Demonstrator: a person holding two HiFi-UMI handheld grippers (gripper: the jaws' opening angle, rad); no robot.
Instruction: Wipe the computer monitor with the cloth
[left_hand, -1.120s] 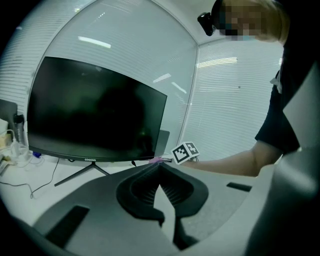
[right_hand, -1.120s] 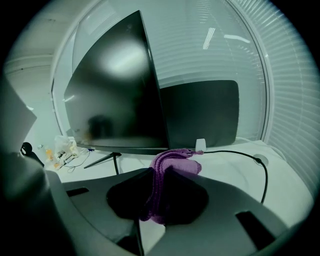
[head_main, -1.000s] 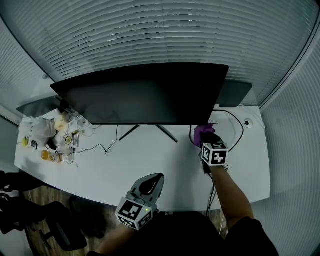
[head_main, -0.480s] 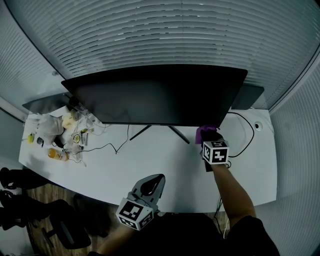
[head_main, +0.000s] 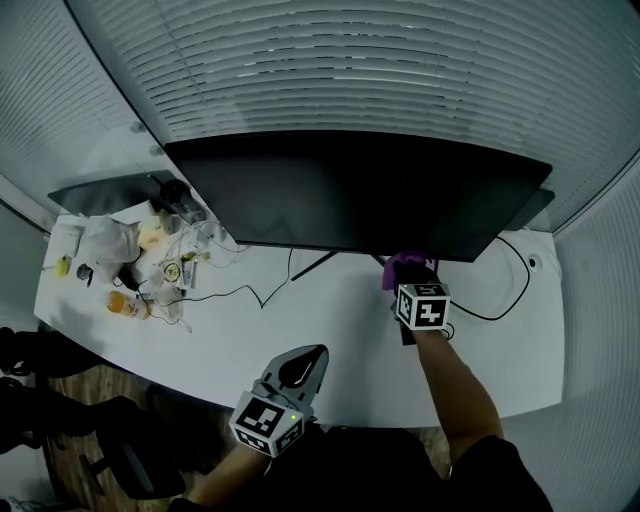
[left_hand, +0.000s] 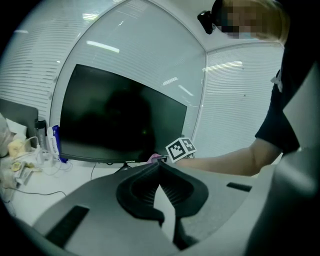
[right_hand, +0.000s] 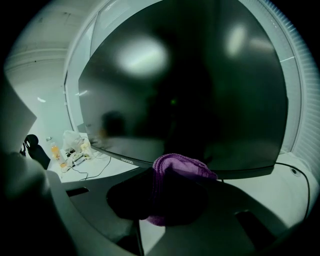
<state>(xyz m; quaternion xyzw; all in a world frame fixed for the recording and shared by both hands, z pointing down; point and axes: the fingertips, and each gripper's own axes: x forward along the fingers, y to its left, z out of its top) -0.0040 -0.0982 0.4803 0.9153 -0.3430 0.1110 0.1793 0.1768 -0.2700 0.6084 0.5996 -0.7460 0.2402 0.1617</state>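
Purple cloth (right_hand: 182, 167) clamped in right gripper (head_main: 404, 275) by monitor (head_main: 360, 190); left gripper (left_hand: 160, 165) apparently closed, empty

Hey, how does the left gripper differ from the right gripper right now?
The right gripper is shut on a purple cloth; the left gripper is shut with nothing between its jaws. The right gripper is up at the monitor's lower edge; the left gripper sits back near the desk's front edge, clear of the monitor. Both point toward the monitor.
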